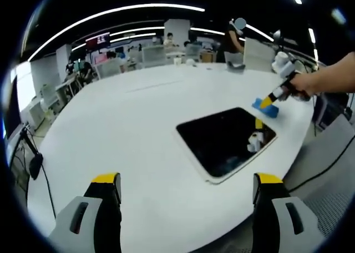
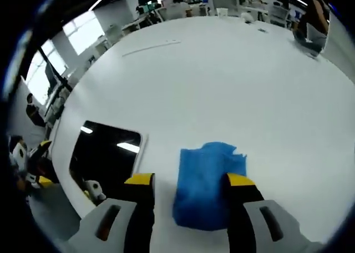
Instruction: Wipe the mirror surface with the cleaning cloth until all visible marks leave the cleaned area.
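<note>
Right gripper (image 2: 188,181) over blue cloth (image 2: 206,178) beside mirror (image 2: 108,153).

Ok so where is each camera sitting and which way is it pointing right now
Left gripper view: rides the left tool, raised over the white table, facing the mirror; its own open jaws show, plus the person's hand with the right tool.
Right gripper view: rides the right tool, low over the table, looking down at the blue cloth between its open jaws.
Shared: mirror, cloth, table.
</note>
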Tool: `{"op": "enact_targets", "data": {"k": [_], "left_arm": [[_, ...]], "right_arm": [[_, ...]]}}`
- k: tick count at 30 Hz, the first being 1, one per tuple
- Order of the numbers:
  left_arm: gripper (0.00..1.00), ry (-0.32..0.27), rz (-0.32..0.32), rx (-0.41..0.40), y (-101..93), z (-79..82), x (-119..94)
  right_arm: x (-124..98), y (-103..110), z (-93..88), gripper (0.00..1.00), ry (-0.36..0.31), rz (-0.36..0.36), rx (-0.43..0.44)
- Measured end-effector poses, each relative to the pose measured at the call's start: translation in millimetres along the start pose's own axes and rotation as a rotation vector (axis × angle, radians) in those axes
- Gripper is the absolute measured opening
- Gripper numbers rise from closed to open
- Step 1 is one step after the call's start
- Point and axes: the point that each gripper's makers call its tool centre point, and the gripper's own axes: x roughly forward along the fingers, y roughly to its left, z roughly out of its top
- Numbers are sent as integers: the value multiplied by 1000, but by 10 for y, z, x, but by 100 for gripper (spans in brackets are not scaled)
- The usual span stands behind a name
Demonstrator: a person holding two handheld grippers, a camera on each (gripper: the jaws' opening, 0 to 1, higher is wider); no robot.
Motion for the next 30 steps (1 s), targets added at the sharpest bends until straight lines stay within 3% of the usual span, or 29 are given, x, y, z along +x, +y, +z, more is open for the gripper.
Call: {"op": "enact_targets", "data": {"k": [1,2,4,8,11,13,15,16,23,25,30], "left_arm": [[99,-1,-1,1,-5,1,0],[99,-1,-3,1,-11,2,-2],[99,1,-10,-5,-21,-3,0],[99,6,-31,0,-63,-13,0],[99,9,-36,17,-77,-13,-5],[99,1,-42,10,-82,-3,-8],[99,15,-82,9,-151,-31,0],[99,14,-87,21,-163,-26,3],[99,-13,-66,25,-115,20,-12],[99,-8,-52,53,-97,5,-23],[99,3,-66,88,-109,-34,-33]], "right_arm": [[-64,13,102,57,-50,-1,-27],[-148,55,272,61,-143,16,-88],[-336,105,438,75,-246,3,-166],[-645,289,447,98,-315,4,-199],[-953,493,381,100,-391,6,-248],[-1089,478,369,100,-440,-57,-301],[-1180,519,349,100,-473,-77,-328],[-1229,550,373,100,-525,-76,-348],[-1196,675,117,100,-509,-32,-354],[-1216,796,94,100,-559,26,-383],[-1192,850,-38,100,-563,58,-339]]}}
